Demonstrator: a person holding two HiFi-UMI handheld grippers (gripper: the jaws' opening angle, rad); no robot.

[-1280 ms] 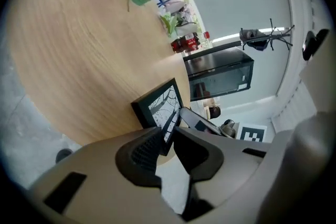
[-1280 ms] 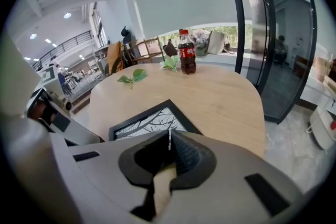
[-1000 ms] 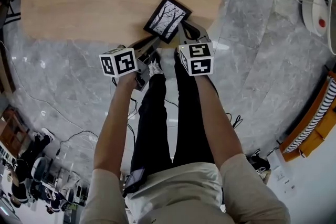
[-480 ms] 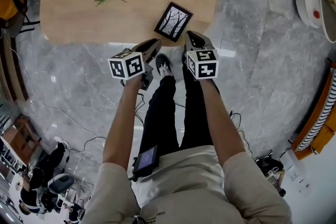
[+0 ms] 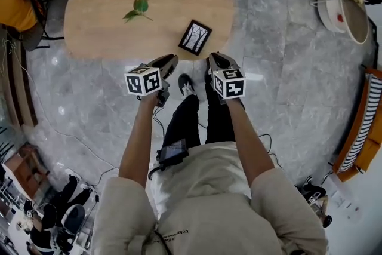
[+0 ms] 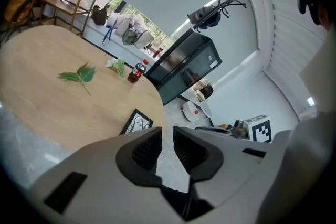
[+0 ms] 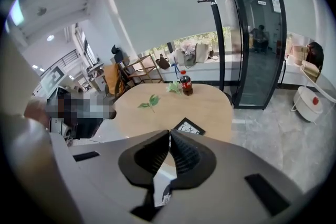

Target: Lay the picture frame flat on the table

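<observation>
We see the black rectangular picture frame (image 5: 195, 37) lying flat on the oval light wooden table (image 5: 101, 27), near its edge. Left gripper (image 5: 169, 60) jaws slightly apart, empty; right gripper (image 5: 215, 58) jaws clenched together, empty.

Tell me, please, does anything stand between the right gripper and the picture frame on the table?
Nothing visible does. The picture frame lies flat by the near edge of the table, and only bare wood and floor separate it from the right gripper, whose jaws are together. The leaf sits farther left.
</observation>
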